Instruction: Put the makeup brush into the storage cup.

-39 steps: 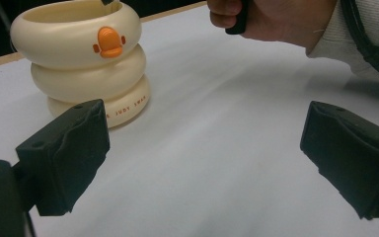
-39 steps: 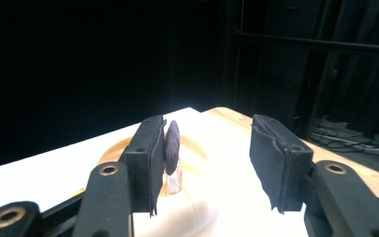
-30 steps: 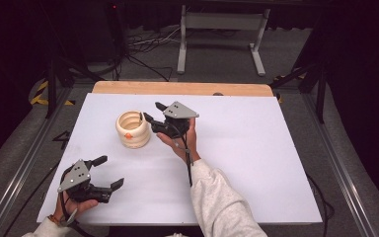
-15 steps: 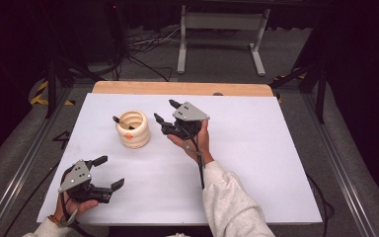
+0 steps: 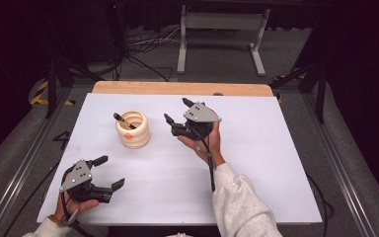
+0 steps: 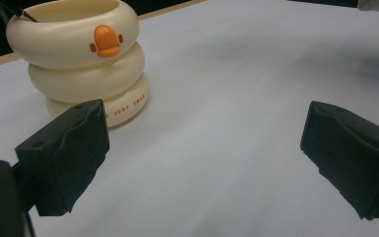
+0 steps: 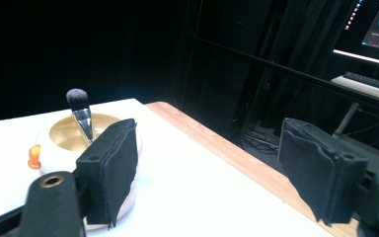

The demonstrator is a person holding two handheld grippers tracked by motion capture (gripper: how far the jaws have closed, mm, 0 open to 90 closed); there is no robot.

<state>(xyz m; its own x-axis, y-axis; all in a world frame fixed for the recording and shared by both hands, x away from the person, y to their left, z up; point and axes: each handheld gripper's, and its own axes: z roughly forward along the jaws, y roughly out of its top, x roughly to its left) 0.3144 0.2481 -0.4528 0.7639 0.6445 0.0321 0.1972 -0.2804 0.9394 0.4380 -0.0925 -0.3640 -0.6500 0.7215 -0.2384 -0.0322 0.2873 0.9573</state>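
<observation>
A cream ringed holder (image 5: pixel 134 133) with an orange duck bill stands on the white table top, left of centre. A dark make-up brush (image 5: pixel 122 120) leans inside it, bristles up. My right gripper (image 5: pixel 176 110) hovers just right of the holder and points toward it. Its jaws have just been opening and nothing is between them. In the right gripper view the brush (image 7: pixel 81 116) and holder (image 7: pixel 64 138) lie behind the left jaw of the open right gripper (image 7: pixel 207 168). My left gripper (image 5: pixel 111 171) rests open at the near left corner. In its own view the left gripper (image 6: pixel 202 148) faces the holder (image 6: pixel 86 64).
The white sheet (image 5: pixel 256 163) covers the table, with a wooden strip (image 5: pixel 177 88) along its far edge. Metal rails run down both sides. Beyond the far edge are a stand's legs (image 5: pixel 219 44) and cables on the floor.
The right gripper has drawn back to the right from the holder, risen a little, and its jaws have spread. The brush stays in the holder. The left gripper has not moved.
</observation>
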